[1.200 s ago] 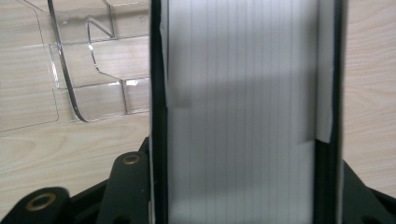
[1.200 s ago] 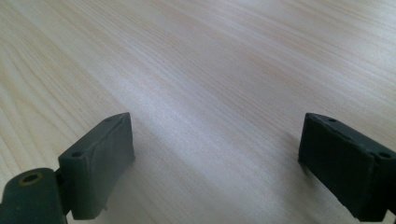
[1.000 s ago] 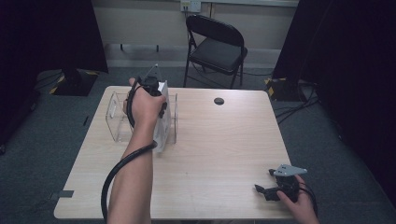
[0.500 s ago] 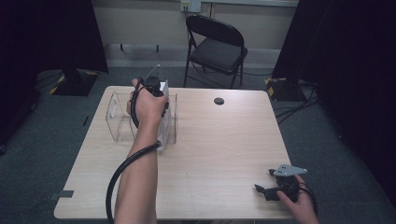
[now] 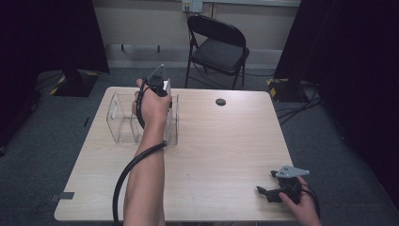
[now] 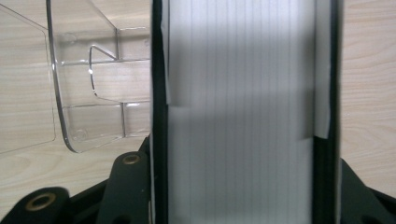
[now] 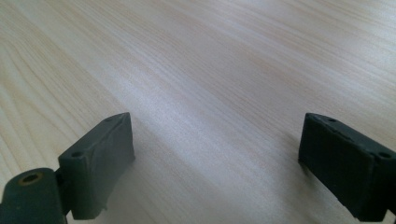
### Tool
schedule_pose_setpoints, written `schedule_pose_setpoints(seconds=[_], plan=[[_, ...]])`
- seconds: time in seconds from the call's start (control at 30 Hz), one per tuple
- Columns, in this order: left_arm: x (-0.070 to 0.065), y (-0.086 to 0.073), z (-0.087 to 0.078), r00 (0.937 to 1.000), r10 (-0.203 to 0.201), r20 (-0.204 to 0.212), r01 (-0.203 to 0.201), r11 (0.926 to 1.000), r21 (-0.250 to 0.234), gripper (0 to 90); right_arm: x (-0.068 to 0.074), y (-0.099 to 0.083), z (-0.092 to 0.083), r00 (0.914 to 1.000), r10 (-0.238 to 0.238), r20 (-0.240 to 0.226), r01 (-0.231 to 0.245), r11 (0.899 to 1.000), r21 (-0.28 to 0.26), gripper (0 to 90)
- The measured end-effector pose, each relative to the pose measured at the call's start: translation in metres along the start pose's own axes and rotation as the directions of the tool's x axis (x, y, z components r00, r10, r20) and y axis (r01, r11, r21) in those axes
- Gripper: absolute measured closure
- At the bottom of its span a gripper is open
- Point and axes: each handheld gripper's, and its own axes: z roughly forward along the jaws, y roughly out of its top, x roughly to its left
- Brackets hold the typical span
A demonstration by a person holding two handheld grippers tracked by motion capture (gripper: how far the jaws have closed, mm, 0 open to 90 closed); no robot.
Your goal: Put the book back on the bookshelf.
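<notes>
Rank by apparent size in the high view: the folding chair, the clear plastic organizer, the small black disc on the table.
Largest to smallest:
1. folding chair, though it stands farther from the camera, so it may really be larger still
2. clear plastic organizer
3. small black disc, plainly the smallest

A: left gripper? 
B: forearm stretched far forward, pointing down, jaws clamped on something wide.
A: right gripper? 
B: low at near right corner, jaws wide apart, nothing between.
</notes>
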Motion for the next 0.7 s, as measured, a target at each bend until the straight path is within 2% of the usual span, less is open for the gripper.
schedule_pose_setpoints(seconds=[0.03,0.17,0.23,0.27,0.4,0.47,0.5,0.6,0.7], plan=[[-0.001,0.000,0.001,1.0000,-0.008,0.000,0.008,0.9999,-0.007,52.7,0.000,0.000,0.000,1.0000,-0.005,0.000,0.005,1.000,-0.003,9.6],[-0.004,0.002,0.005,1.0000,0.003,-0.002,-0.003,1.0000,-0.006,52.7,0.000,0.000,0.000,1.0000,-0.004,-0.001,0.004,1.000,-0.002,9.6],[-0.005,0.002,0.007,1.0000,-0.009,0.002,0.009,0.9999,-0.015,52.7,0.000,0.000,0.000,1.0000,0.000,-0.001,0.000,1.000,0.000,9.6],[-0.005,0.003,0.007,1.0000,0.009,0.001,-0.009,1.0000,0.001,52.7,0.000,0.000,0.000,1.0000,0.000,-0.001,0.000,1.000,0.000,9.6],[-0.008,0.005,0.010,1.0000,-0.005,0.000,0.005,0.9998,-0.019,52.7,0.000,0.000,0.000,1.0000,-0.004,-0.002,0.004,1.000,-0.003,9.6],[-0.007,0.006,0.010,1.0000,0.009,0.002,-0.009,1.0000,-0.004,52.7,0.000,0.000,0.000,1.0000,-0.005,-0.002,0.005,1.000,-0.003,9.6],[-0.009,0.007,0.011,1.0000,-0.008,-0.004,0.008,0.9998,-0.017,52.7,0.000,0.000,0.000,1.0000,-0.004,-0.003,0.004,1.000,-0.001,9.6],[-0.008,0.008,0.012,0.9999,0.007,-0.008,-0.007,0.9997,-0.025,52.6,0.000,0.000,0.000,1.0000,-0.003,-0.003,0.003,1.000,-0.001,9.6],[-0.009,0.007,0.014,0.9999,-0.008,-0.009,0.007,0.9993,-0.037,52.6,0.000,0.000,0.000,1.0000,-0.006,-0.003,0.006,1.000,-0.002,9.6]])
